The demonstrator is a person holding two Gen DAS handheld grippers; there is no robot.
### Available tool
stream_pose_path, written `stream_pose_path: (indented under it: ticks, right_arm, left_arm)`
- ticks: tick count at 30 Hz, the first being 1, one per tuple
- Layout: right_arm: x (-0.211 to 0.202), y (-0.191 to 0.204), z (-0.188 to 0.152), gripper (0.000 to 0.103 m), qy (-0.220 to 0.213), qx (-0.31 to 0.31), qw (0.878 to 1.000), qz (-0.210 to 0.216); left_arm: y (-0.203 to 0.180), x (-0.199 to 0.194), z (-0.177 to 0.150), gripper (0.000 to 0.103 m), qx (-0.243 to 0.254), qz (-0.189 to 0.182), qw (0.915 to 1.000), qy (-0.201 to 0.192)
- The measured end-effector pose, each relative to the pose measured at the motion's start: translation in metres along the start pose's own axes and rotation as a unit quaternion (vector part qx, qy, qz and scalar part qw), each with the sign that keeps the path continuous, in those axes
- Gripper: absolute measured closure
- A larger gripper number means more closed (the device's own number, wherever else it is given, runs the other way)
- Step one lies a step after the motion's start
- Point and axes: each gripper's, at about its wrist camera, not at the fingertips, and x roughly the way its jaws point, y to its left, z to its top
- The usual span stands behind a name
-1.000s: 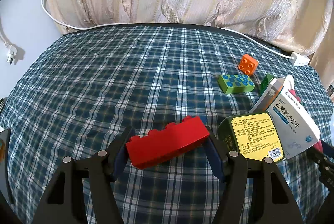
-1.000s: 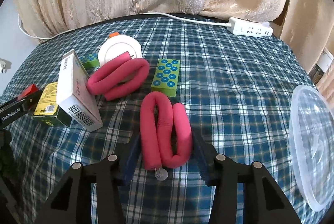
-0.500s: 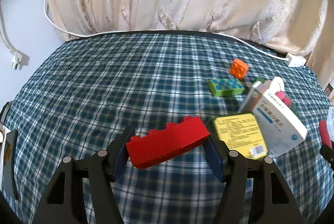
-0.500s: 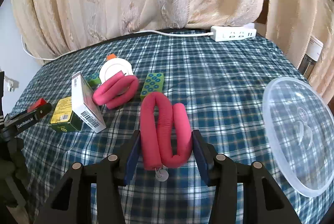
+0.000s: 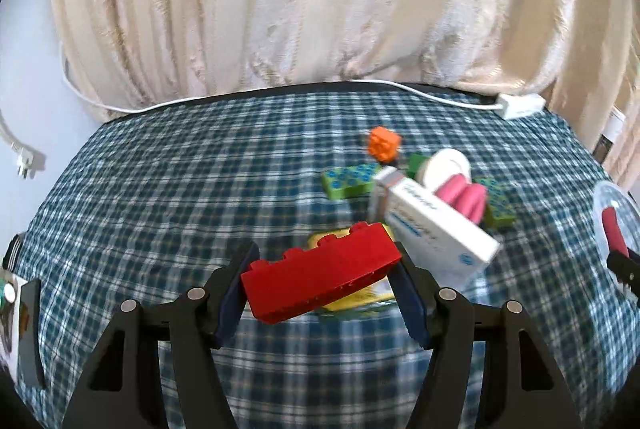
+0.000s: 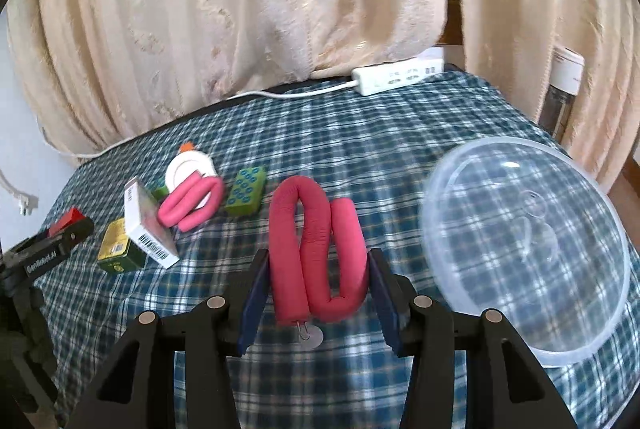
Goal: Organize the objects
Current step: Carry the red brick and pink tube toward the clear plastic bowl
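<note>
My left gripper (image 5: 322, 279) is shut on a red toy brick (image 5: 320, 279), held tilted above the plaid tablecloth (image 5: 180, 197). Behind the brick lie a yellow box (image 5: 352, 299), mostly hidden, and a white medicine box (image 5: 436, 225). My right gripper (image 6: 318, 287) is shut on a folded pink foam roller (image 6: 316, 249), lifted off the cloth. To its right sits a clear plastic bowl (image 6: 528, 245). A second pink roller (image 6: 192, 201) rests on a white disc (image 6: 188, 165) at the left, next to a green studded brick (image 6: 246, 191).
An orange brick (image 5: 384, 143), green bricks (image 5: 350, 179) and the pink roller (image 5: 460, 197) cluster at the table's right middle. A white power strip (image 6: 400, 75) and cable run along the back edge under the cream curtain (image 6: 260, 9). The left gripper (image 6: 48, 249) shows at left.
Both grippers rose and pulled back with their loads, so the table's objects look smaller and farther. The clear bowl has come fully into the right wrist view.
</note>
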Motion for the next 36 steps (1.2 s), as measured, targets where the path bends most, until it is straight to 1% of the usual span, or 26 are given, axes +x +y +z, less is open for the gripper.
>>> stream_pose_path:
  ticks: [5,11,17,25,36]
  right_arm:
    - [-0.01,-0.031,0.0,0.052,-0.012,0.024,1.0,-0.014]
    - [-0.025,-0.074,-0.002,0.052,-0.026,0.052,0.998,-0.04]
    - [-0.038,-0.113,-0.004,0.052,-0.037,0.075,0.994,-0.069]
    - [-0.043,-0.149,-0.01,0.052,-0.038,0.095,0.99,-0.094]
    - [-0.039,-0.183,-0.007,0.052,-0.034,0.109,0.988,-0.108]
  left_arm:
    - [-0.031,-0.005,0.001,0.037,0.025,-0.014,0.9996,0.001]
    - [-0.071,-0.013,0.004,0.037,0.054,-0.036,0.9979,-0.004]
    - [-0.114,-0.017,0.005,0.037,0.082,-0.072,0.994,0.004]
    - [-0.169,-0.017,0.007,0.037,0.12,-0.117,0.9859,0.012]
    - [-0.242,-0.007,0.014,0.037,0.164,-0.177,0.9699,0.029]
